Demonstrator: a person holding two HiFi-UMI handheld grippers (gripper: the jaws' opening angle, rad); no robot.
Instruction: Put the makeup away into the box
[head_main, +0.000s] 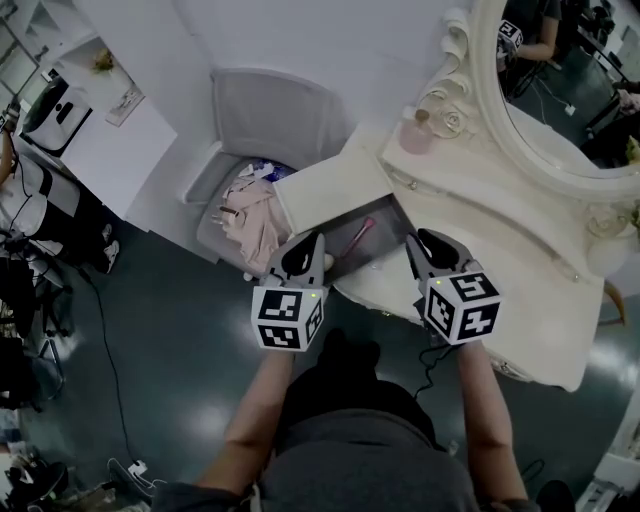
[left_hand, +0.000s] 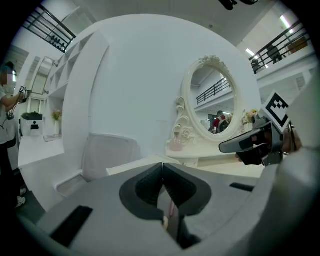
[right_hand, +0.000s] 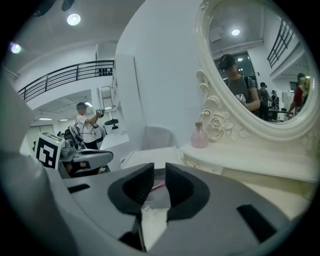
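An open drawer (head_main: 345, 252) with a grey inside juts from the cream vanity table (head_main: 500, 230). A slim pink makeup stick (head_main: 362, 232) lies in it. The stick shows through the jaw gap in the right gripper view (right_hand: 157, 186) and the left gripper view (left_hand: 171, 207). My left gripper (head_main: 305, 250) hovers at the drawer's near left edge, jaws shut tip to tip (left_hand: 162, 167) on nothing. My right gripper (head_main: 432, 245) hangs at the drawer's right, its jaws (right_hand: 160, 170) a narrow gap apart with nothing between them.
A pink bottle (head_main: 418, 130) stands on the vanity top by the oval mirror (head_main: 560, 90). A grey chair (head_main: 270, 120) with pinkish cloth (head_main: 250, 222) on its seat stands left of the drawer. A white shelf unit (head_main: 90, 120) is at far left, with cables on the dark floor.
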